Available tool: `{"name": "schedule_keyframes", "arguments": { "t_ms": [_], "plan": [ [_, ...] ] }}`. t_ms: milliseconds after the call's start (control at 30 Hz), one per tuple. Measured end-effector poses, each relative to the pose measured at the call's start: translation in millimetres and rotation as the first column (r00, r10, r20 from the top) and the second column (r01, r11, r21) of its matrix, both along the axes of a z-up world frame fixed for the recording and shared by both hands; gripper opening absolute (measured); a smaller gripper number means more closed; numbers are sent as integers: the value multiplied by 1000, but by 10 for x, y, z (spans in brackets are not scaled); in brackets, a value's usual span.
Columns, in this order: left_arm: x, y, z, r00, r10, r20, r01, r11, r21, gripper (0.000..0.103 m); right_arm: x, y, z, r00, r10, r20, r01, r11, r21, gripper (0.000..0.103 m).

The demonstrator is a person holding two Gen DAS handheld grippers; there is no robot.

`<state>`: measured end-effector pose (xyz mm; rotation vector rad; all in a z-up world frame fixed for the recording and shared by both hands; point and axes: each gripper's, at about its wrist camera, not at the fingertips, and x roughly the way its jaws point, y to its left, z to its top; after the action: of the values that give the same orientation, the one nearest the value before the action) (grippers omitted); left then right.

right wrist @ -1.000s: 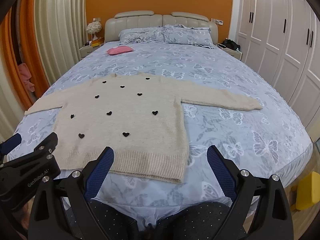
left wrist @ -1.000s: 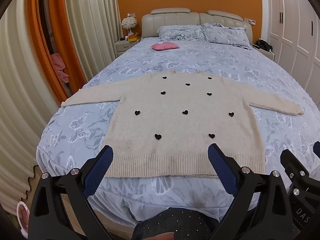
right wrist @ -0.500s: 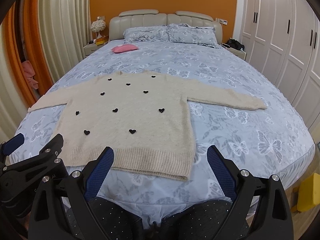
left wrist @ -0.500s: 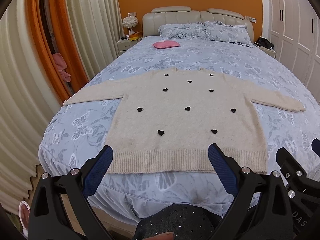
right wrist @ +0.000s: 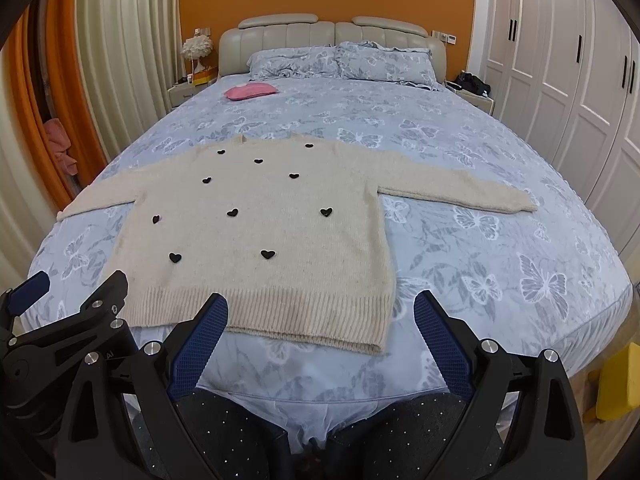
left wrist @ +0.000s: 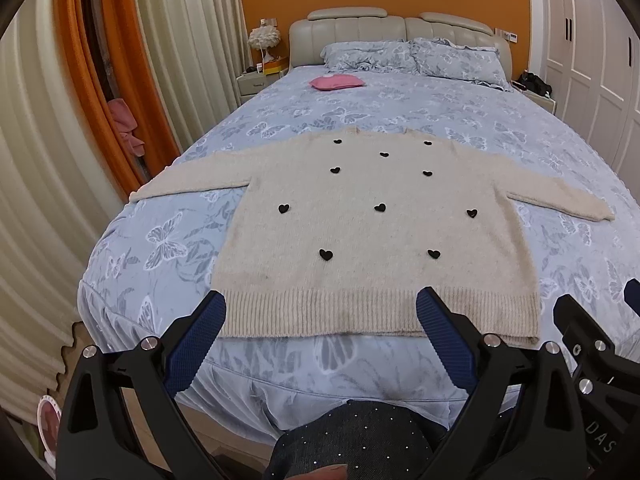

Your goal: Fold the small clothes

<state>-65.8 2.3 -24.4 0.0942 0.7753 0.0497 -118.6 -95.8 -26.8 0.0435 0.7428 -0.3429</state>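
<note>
I hold my left gripper (left wrist: 320, 312) and right gripper (right wrist: 320, 314) with fingers wide, empty; the sweater (left wrist: 372, 232) lies flat just beyond the fingertips on the bed (right wrist: 480, 240).

Legible markings are few. In my left wrist view, the black body of my right tool (left wrist: 596, 364) enters at the lower right edge, and white capital letters "DAS" are printed on it; the marking is cut off by the frame edge, so I cannot read the rest. In my right wrist view, the black body of my left tool (right wrist: 64, 344) enters at the lower left, and the white letters "AI" are visible on it, the start of the marking hidden behind my right tool's finger. I can read no other text.
</note>
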Motion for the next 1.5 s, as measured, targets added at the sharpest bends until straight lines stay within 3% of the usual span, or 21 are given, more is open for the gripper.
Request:
{"name": "schedule_keyframes", "arguments": {
  "t_ms": [1500],
  "plan": [
    [32, 11, -151, 999, 8, -31, -8, 1000, 9, 94, 60, -38, -137, 999, -9, -33, 10, 1000, 27, 92]
  ]
}}
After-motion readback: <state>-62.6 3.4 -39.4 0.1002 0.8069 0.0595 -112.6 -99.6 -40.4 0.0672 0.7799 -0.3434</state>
